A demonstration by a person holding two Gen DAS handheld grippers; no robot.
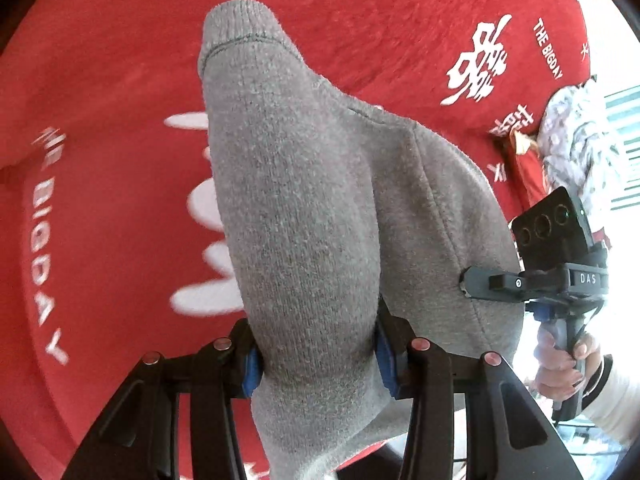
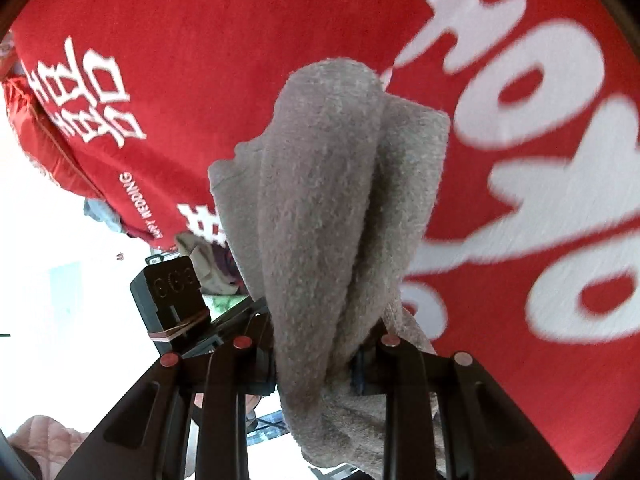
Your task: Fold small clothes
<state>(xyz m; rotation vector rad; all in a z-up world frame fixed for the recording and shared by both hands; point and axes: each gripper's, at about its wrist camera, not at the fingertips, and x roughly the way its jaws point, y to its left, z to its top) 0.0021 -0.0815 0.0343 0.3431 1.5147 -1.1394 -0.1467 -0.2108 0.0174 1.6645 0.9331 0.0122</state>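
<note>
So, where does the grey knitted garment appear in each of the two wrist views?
Left wrist view: the grey garment fills the centre, clamped in the left gripper.
Right wrist view: it hangs at centre, clamped in the right gripper.
Shared landmark: the red cloth with white lettering.

We take this for a home, most likely a bedroom. A red fleece blanket (image 1: 360, 8) printed with white Chinese wedding characters and the English words "THE BIG DAY" and "HAPPY WEDDING" covers the whole work surface, and a red quilted cover (image 2: 36, 128) shows under its edge at the left of the right wrist view. Loose clothes are heaped at the far right (image 1: 572, 136), and a pink quilted fabric (image 2: 48, 436) lies near the lower left. Bright daylight washes out the rest of the room.
</note>
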